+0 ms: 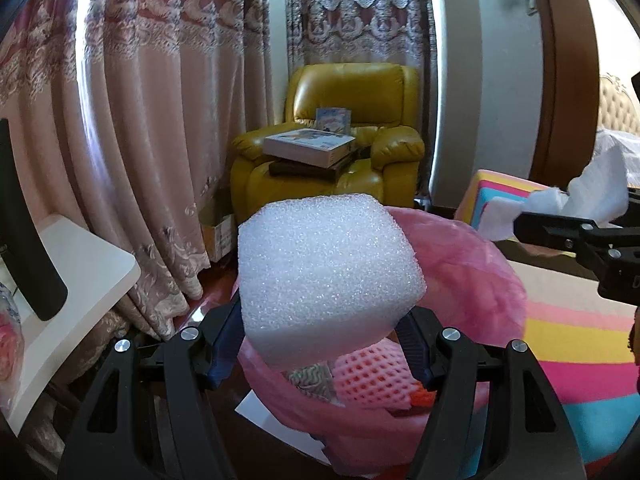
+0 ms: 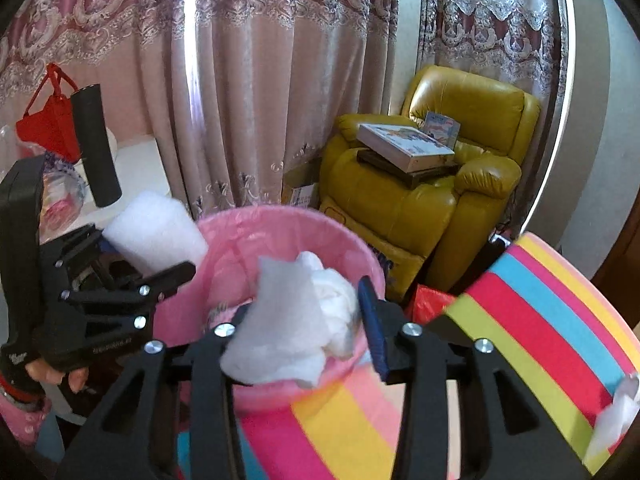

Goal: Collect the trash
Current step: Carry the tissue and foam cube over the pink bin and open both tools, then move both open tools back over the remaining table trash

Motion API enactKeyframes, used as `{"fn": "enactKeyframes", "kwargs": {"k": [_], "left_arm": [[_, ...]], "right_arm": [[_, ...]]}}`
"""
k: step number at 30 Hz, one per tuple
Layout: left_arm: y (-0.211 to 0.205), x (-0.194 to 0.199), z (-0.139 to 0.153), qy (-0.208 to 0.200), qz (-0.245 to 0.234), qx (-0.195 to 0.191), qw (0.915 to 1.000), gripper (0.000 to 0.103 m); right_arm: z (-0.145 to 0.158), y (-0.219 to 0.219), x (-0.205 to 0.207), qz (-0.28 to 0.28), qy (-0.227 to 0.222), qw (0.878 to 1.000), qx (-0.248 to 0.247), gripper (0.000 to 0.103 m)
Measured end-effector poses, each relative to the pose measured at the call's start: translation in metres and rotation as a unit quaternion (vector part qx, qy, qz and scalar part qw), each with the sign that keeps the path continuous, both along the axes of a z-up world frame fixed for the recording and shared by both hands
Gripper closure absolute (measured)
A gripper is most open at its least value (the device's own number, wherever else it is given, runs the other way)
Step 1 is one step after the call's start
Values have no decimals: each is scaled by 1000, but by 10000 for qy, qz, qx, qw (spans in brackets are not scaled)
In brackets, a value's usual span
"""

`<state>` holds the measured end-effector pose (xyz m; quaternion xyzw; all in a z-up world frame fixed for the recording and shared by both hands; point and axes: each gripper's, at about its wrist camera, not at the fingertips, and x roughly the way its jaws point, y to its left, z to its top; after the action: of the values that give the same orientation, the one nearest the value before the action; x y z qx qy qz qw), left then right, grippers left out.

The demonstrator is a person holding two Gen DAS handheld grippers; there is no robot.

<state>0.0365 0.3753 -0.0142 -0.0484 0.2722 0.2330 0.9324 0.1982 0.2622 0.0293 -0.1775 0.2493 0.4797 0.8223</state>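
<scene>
We're well into the clear-up: the pink-lined bin [image 1: 472, 264] already holds a pink mesh fruit sleeve [image 1: 372, 376] and some patterned scraps, and both hands have brought their next loads to it. Our left gripper [image 1: 320, 328] has its fingers clamped on either side of the white foam block [image 1: 328, 276], which fills the view at twelve o'clock above the bin's near rim, not yet dropped. Our right gripper [image 2: 304, 332] hangs over the bin's opening with the crumpled white tissue [image 2: 296, 320] between its fingers; the blue pad at three o'clock stands just clear of the tissue, so we judge that grip loosened, the wad resting against the nine o'clock finger and about to fall. Still left: another white scrap [image 2: 616, 420] on the striped mat [image 2: 552, 320] at four o'clock.
</scene>
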Motion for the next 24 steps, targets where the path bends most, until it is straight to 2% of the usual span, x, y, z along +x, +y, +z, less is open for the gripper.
{"fn": "enactKeyframes", "kwargs": {"k": [1,2,3,4,10,13,16,21,24], "left_arm": [[3,2,-2,1,6,-12,10000,34],[5,4,-2,11,15,2,10000,29],[5,5,-3,19,61,66,10000,17],[5,5,-3,11,166,163,9997,14],[-1,-8,-5,-15,367,266,9990,12],[-12,-13,-6,-7,365,352,9987,9],[-27,-17,1,-186,226,349,9990,7],[-74,-10,16,-478,-427,154,9978,7],[-109,11,15,-396,-952,-40,9947,7]], "right_arm": [[0,6,5,84,90,9999,85,46],[2,10,10,144,172,9996,189,30],[3,11,13,70,121,9997,214,25],[6,11,16,-63,38,9996,271,23],[22,-31,24,-265,109,9962,817,19],[23,-66,23,-426,58,9950,904,19],[15,-106,21,-613,64,9940,906,19],[-6,-174,20,-1132,92,9904,790,19],[-18,-212,29,-1597,152,9844,726,18]]}}
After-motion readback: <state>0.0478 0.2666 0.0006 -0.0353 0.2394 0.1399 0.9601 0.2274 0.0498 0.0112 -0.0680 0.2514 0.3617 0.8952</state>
